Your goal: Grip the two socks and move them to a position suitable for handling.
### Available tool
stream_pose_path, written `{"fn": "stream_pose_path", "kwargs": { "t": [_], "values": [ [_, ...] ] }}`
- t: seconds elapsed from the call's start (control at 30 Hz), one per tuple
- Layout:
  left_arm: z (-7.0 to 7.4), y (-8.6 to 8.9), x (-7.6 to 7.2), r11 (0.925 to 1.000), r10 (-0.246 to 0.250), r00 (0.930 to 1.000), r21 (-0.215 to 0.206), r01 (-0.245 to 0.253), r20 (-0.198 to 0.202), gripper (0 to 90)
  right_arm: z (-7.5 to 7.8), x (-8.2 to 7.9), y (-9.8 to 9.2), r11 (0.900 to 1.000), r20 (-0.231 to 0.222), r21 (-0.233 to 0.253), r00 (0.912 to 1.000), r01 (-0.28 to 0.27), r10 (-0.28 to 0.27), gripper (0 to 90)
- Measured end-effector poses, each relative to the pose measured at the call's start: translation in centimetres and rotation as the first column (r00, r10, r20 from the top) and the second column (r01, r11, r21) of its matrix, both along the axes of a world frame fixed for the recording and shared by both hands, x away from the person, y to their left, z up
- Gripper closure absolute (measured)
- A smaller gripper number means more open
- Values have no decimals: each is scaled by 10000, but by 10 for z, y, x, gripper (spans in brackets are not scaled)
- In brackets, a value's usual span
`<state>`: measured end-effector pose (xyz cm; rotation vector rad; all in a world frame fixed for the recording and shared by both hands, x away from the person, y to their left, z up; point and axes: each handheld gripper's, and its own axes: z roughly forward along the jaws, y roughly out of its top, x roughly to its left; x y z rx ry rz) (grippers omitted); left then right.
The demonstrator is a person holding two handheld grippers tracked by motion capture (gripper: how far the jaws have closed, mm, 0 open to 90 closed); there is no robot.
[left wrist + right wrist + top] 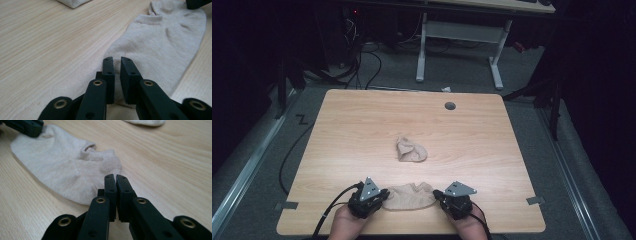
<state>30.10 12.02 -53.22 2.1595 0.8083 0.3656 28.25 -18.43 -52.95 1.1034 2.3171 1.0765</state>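
Left gripper [384, 196] sits low at the near edge of the counter [342, 130], jaws nearly together with a thin gap, tips resting on the toe end of the flat sock [409, 196]; can't tell if fabric is pinched. Left of it, bare wood runs out to the counter's left edge. The flat sock lies stretched between the two grippers, close to the near edge, cuff opening toward the right end. Behind it, well apart near counter centre, a second crumpled sock [411, 150] with open wood all around. Right gripper [437, 194] is at the flat sock's heel end, jaws pressed together, tips touching the heel edge; grip on fabric unclear. Right of it, wide open counter up to the right edge.
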Motion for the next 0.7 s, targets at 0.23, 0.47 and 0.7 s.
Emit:
{"fn": "stream_pose_path", "kwargs": {
  "t": [0.23, 0.47, 0.7],
  "values": [
    [-1, 5, -3, 9997, 117, 9995, 191, -123, 276, 809, -1, 1, 5, 9997, 11, -214, 10000, -73, 73, 881],
    [0, 7, -2, 9998, 210, 9992, 50, -212, 341, 780, -1, 1, 4, 9998, -45, -194, 10000, 12, -12, 864],
    [10, 29, 7, 9947, 923, 9931, -522, -886, 725, 695, 12, 6, 4, 9987, 370, 360, 9986, 358, -372, 724]
  ]
}}
